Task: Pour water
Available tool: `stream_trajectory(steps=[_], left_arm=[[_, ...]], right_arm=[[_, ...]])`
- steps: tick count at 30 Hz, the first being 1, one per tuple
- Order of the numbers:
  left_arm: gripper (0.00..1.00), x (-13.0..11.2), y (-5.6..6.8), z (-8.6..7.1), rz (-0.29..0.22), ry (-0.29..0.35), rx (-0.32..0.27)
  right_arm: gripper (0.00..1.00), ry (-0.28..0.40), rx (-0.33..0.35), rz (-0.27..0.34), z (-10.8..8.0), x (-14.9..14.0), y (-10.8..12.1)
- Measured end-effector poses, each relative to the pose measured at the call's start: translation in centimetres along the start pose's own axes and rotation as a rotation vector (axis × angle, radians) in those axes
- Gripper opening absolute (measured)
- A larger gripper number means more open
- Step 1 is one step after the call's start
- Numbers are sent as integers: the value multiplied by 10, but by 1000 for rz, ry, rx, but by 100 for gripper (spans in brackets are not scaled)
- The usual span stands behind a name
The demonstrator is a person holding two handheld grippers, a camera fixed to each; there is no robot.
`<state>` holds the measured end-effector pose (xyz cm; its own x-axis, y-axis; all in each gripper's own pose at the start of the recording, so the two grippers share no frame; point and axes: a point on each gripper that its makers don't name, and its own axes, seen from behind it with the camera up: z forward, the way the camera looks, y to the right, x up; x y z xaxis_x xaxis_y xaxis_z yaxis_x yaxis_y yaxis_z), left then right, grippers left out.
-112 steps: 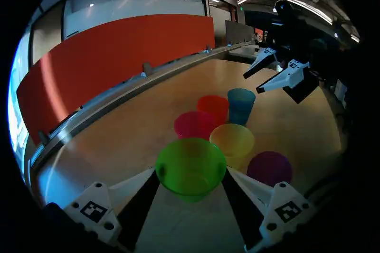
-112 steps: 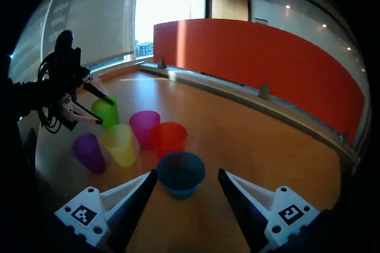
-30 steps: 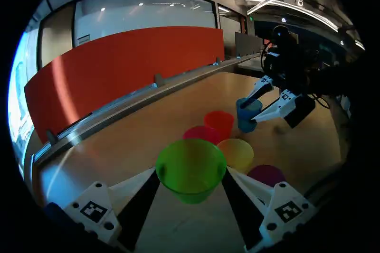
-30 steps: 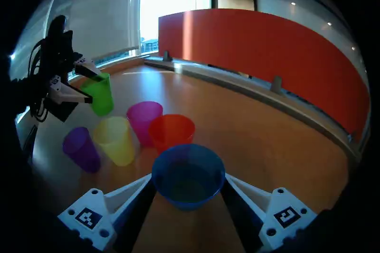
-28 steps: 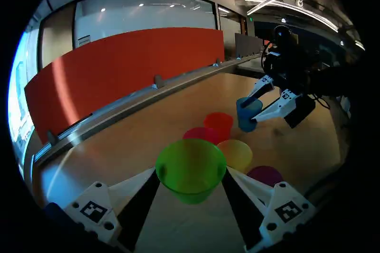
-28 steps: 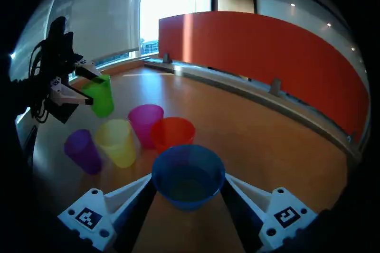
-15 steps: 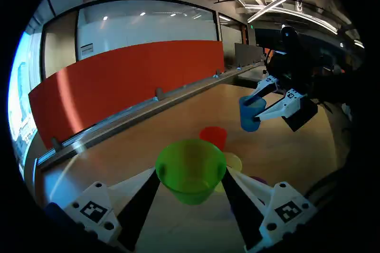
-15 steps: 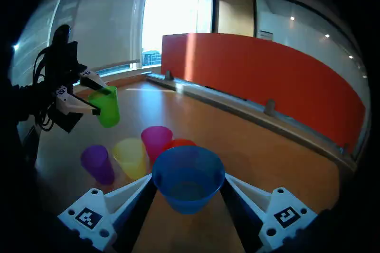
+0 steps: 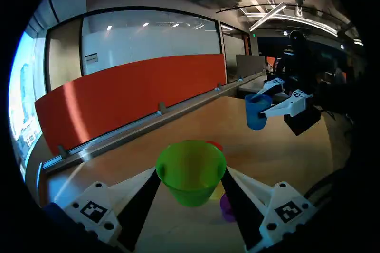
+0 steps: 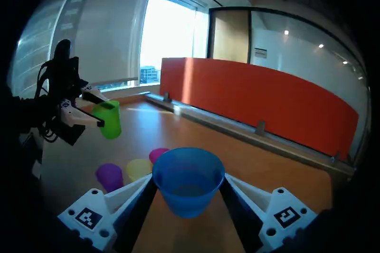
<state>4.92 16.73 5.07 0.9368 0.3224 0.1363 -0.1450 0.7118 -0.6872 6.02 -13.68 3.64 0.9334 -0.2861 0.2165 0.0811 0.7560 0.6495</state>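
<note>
The left gripper (image 9: 190,185) is clamped on a green cup (image 9: 191,170), one finger pressing on each side of its wall, and the cup stands upright with its open mouth facing the camera. The right gripper (image 10: 188,195) grips a blue cup (image 10: 188,179) in the same way, a finger tight against either side, the cup upright between them. Both cups are held in the air above the wooden table (image 10: 266,177), well apart from each other. In the left gripper view the blue cup (image 9: 257,110) hangs farther off to the right in the other gripper's fingers, and in the right gripper view the green cup (image 10: 110,119) hangs off to the left, carried by a dark-sleeved hand. Whether either cup holds water cannot be told for certain; the bottom of the blue one looks paler than its wall. Down on the table, a purple cup (image 10: 109,175), a yellow cup (image 10: 137,168) and a magenta cup (image 10: 159,154) stand close together in a cluster just beyond the blue cup's rim. In the left gripper view the rim of a red cup (image 9: 216,145) peeks out behind the green one. A long orange partition (image 9: 128,96) runs along the far edge of the table, and a bright window (image 10: 166,39) lies beyond it.
</note>
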Motion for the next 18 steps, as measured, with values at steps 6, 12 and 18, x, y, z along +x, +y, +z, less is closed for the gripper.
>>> stream_trajectory(steps=[6,12,18], left_arm=[[86,14,4,-14,0,38,15],[86,27,6,-26,-21,68,15],[86,32,11,-33,-50,88,1]], right_arm=[[90,40,1,-12,-15,15,-8],[90,81,9,-20,-25,32,-16],[90,117,9,-35,-31,45,-22]])
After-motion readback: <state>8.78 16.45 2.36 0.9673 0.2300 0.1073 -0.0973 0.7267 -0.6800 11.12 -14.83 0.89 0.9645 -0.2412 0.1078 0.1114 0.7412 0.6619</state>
